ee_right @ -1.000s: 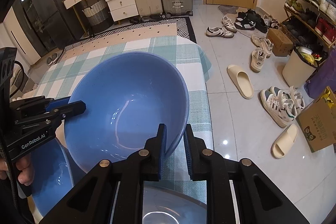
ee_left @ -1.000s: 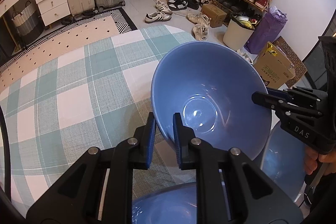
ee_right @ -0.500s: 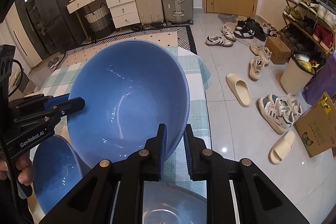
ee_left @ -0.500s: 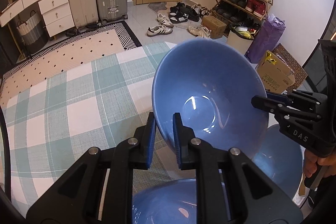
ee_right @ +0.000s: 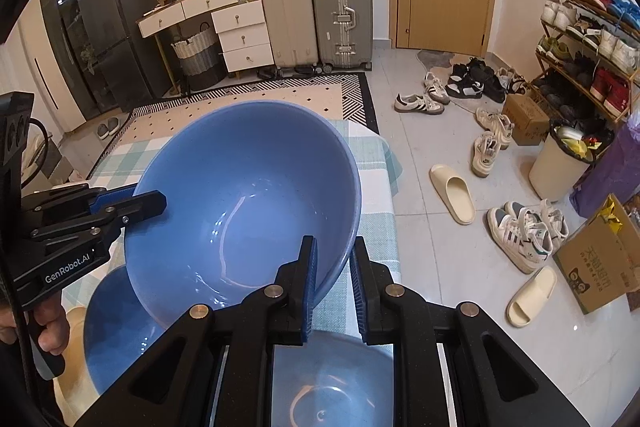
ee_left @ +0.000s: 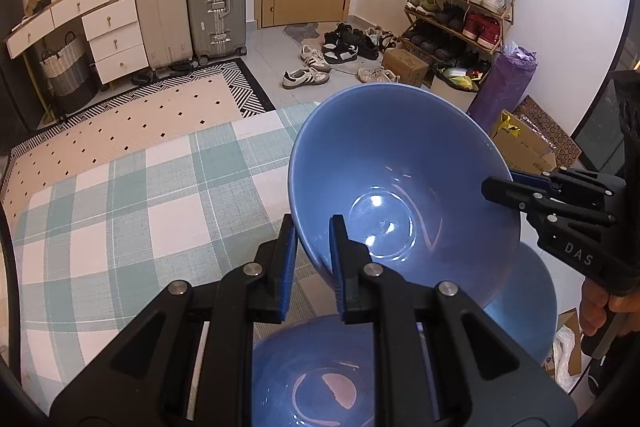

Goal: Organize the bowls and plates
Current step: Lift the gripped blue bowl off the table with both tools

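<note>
Left wrist | left gripper (ee_left: 312,247) and right gripper (ee_left: 496,187) clamp opposite rims | blue bowl (ee_left: 400,187) between

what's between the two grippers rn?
The lifted blue bowl: left gripper and right gripper pinch opposite sides of its rim. Both wrist views show it.

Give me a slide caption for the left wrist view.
Two hand-held grippers, left and right, clamp opposite rims of a blue bowl above the checked tablecloth.

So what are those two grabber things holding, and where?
One big blue bowl, held by both: the left gripper pinches its near rim, and the right gripper pinches the opposite rim.
</note>
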A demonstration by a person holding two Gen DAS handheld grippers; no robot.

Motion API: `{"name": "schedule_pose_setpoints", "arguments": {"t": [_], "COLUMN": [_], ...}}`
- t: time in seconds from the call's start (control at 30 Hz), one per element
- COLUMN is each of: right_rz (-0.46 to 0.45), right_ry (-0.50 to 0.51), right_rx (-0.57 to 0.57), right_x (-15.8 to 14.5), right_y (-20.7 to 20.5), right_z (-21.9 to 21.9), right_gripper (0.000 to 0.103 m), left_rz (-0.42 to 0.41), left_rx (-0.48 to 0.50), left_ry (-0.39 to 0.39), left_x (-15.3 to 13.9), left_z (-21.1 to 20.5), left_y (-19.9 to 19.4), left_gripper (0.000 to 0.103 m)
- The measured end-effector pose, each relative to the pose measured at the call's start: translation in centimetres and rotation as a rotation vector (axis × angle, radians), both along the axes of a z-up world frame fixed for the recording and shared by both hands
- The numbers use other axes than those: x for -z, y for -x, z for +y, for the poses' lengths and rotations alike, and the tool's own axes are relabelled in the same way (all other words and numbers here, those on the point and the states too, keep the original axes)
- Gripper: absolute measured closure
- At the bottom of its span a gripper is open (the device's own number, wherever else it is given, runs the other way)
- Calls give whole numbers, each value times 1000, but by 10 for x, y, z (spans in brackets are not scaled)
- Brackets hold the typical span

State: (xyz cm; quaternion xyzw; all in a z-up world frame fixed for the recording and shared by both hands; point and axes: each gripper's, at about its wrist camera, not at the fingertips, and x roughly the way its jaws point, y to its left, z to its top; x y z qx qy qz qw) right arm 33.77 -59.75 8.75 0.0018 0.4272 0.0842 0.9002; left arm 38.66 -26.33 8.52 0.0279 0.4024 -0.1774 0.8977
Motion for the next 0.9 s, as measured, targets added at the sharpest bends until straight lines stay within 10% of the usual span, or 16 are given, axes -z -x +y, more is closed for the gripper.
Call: {"name": "schedule_pose_setpoints", "arguments": {"t": [0.9], "right_rz": [-109], "right_ry": [18], "right_rx": [-68], "right_x": [-64], "right_y": [87], "right_z": [45], "right_gripper": [86], "left_rz": [-108], "left_rx": [-48], "left_ry": [26], "left_x": [-78], "left_z": [43], "left_y": [136], "left_gripper": [90]}}
